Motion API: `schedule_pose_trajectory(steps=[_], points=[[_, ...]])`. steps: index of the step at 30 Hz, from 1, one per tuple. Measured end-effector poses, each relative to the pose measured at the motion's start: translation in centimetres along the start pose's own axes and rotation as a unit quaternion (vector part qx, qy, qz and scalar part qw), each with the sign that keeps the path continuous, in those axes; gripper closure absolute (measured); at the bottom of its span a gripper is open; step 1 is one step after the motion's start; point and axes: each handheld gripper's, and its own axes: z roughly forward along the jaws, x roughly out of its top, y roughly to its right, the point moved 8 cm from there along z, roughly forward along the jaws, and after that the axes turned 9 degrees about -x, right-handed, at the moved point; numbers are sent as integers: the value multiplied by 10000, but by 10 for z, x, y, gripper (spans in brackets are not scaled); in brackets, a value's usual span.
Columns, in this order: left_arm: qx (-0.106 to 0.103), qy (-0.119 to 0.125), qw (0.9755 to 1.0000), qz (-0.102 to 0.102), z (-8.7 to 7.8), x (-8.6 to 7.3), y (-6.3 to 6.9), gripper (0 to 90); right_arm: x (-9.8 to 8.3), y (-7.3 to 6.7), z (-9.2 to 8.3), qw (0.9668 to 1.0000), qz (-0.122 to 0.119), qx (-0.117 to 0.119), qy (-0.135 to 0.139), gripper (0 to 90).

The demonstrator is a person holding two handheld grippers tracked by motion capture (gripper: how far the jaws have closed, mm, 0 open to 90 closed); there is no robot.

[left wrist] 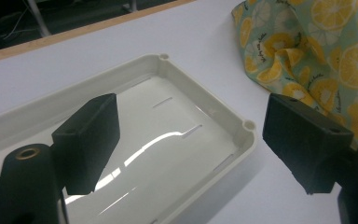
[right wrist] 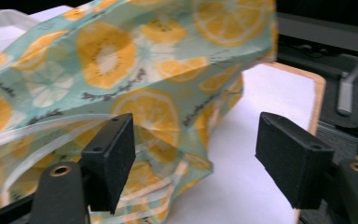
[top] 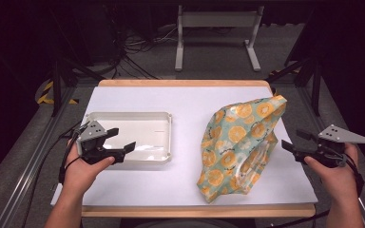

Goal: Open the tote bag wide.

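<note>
A teal bag printed with orange slices (top: 240, 142) lies crumpled on the right half of the white table (top: 185, 99). A shallow white tray (top: 164, 124) sits empty on the left half. My left gripper (top: 121, 138) hovers over the tray's near left corner, its jaws wide apart with nothing between them. In the left gripper view the tray (left wrist: 242, 128) lies below the open jaws and the bag (left wrist: 317, 56) is at the upper right. My right gripper (top: 292, 140) is open just right of the bag, jaws pointing at it. The bag (right wrist: 121, 70) fills the left of the right gripper view.
The table has a wooden rim (top: 195, 210) along the front and back. A white metal stand (top: 216, 35) and cables lie on the floor behind it. Dark frame legs (top: 57, 80) stand at both sides.
</note>
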Motion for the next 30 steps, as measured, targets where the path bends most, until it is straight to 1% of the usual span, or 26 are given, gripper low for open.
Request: schedule_pose_trajectory(steps=[2,3,4,5,7,8,11,13,18,19,20,23,27,28,30], points=[[-18,-24,10000,21,0,0,1,192,-1,-7,2,9998,-87,173,-43,270],[-18,-24,10000,21,0,0,1,191,-1,-7,2,9998,-87,173,-43,270],[-25,-33,10000,0,0,-1,2,191,-1,-9,4,9996,-130,228,-52,266],[-37,-67,10000,44,1,-1,2,189,-3,-11,6,9994,-172,284,-93,257],[-68,-124,9999,51,3,-2,4,187,-6,-12,11,9993,-193,277,-147,249],[-68,-124,9999,51,3,-2,4,186,-6,-12,11,9993,-193,277,-147,249],[-74,-139,9998,97,5,-3,4,184,-13,-10,19,9993,-156,237,-250,248],[-67,-147,9998,86,5,-3,4,183,-18,-10,27,9990,-138,243,-344,248],[-59,-212,9997,80,6,-5,3,182,-31,-11,45,9985,-162,239,-467,265],[-57,-208,9997,74,6,-5,3,182,-35,-10,48,9984,-130,257,-494,282],[-53,-217,9997,117,7,-5,2,181,-38,-9,51,9982,-112,279,-528,298],[-59,-228,9997,101,8,-6,2,180,-44,-7,56,9978,-79,287,-591,370],[-61,-269,9996,82,10,-8,2,179,-46,-6,59,9980,-51,309,-557,476],[-59,-279,9995,114,11,-8,2,179,-46,-6,59,9980,-41,325,-546,523],[-75,-301,9995,103,12,-9,3,179,-46,-5,58,9978,-78,342,-554,685]])
